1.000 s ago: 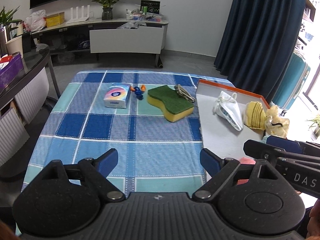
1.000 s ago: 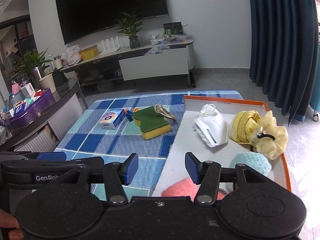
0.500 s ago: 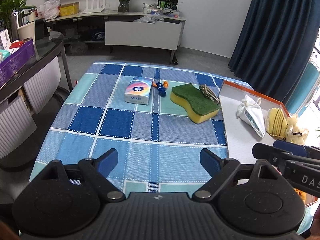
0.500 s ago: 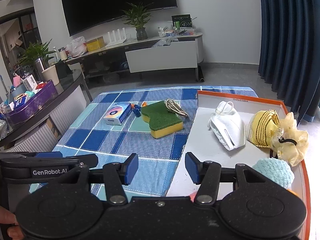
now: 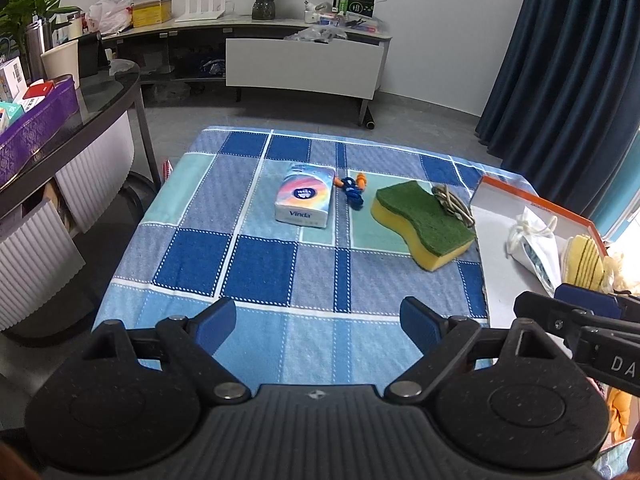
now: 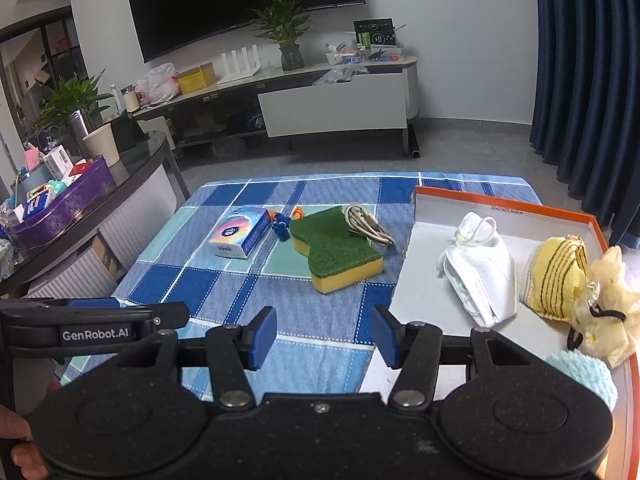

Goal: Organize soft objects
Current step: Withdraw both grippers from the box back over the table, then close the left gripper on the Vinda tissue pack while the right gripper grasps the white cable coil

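A green and yellow sponge lies on the blue checked tablecloth with a beige cord beside it. A tissue pack and blue and orange earplugs lie to its left. An orange-rimmed tray on the right holds a white mask, a yellow striped knit piece, a pale yellow scrunchie and a light blue knit ball. My left gripper and right gripper are open and empty, above the table's near edge.
A dark curved side table with a purple basket stands on the left. A TV bench runs along the far wall. Dark blue curtains hang on the right.
Both grippers have pulled back and risen; the table objects look farther off and more of the room shows. The pink item at the tray's near end has dropped out of the right wrist view.
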A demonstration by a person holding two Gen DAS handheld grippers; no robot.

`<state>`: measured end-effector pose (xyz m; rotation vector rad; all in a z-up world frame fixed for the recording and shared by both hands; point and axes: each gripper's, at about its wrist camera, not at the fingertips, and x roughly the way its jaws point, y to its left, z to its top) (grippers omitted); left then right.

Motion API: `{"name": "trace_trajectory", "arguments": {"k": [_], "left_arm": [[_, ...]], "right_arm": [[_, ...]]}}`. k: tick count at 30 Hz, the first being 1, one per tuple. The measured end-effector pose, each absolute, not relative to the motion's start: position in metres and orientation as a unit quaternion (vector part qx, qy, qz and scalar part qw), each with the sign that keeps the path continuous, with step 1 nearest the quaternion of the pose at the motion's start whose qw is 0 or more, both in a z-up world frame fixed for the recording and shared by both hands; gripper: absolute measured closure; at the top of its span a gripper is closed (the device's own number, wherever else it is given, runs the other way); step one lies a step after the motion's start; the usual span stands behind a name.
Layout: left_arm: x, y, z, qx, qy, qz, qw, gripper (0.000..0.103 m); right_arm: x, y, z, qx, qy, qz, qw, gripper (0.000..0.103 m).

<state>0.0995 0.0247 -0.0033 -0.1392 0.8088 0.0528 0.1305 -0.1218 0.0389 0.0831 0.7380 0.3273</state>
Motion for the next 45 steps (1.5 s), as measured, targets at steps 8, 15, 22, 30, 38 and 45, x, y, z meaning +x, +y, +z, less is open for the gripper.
{"name": "trace_trajectory", "arguments": {"k": [8, 15, 22, 30, 38, 45], "left_arm": [[0.129, 0.035, -0.010, -0.063, 0.400, 0.035, 0.914, 0.011], [0.161, 0.043, -0.020, -0.053, 0.402, 0.037, 0.913, 0.011], [0.200, 0.046, -0.028, -0.043, 0.400, 0.035, 0.915, 0.011], [0.236, 0.047, -0.046, -0.016, 0.410, 0.042, 0.911, 0.009], [0.251, 0.047, -0.059, -0.011, 0.415, 0.034, 0.909, 0.014], [0.242, 0.052, -0.051, -0.024, 0.399, 0.022, 0.916, 0.050]], "right_arm": [[0.164, -0.113, 0.034, 0.030, 0.368, 0.171, 0.913, 0.039], [0.203, -0.110, 0.026, 0.029, 0.381, 0.179, 0.906, 0.039], [0.246, -0.105, 0.021, 0.023, 0.379, 0.176, 0.908, 0.040], [0.285, -0.098, 0.004, 0.022, 0.397, 0.170, 0.902, 0.045], [0.305, -0.097, -0.010, 0.026, 0.413, 0.167, 0.895, 0.073], [0.296, -0.106, -0.001, 0.041, 0.393, 0.153, 0.906, 0.082]]}}
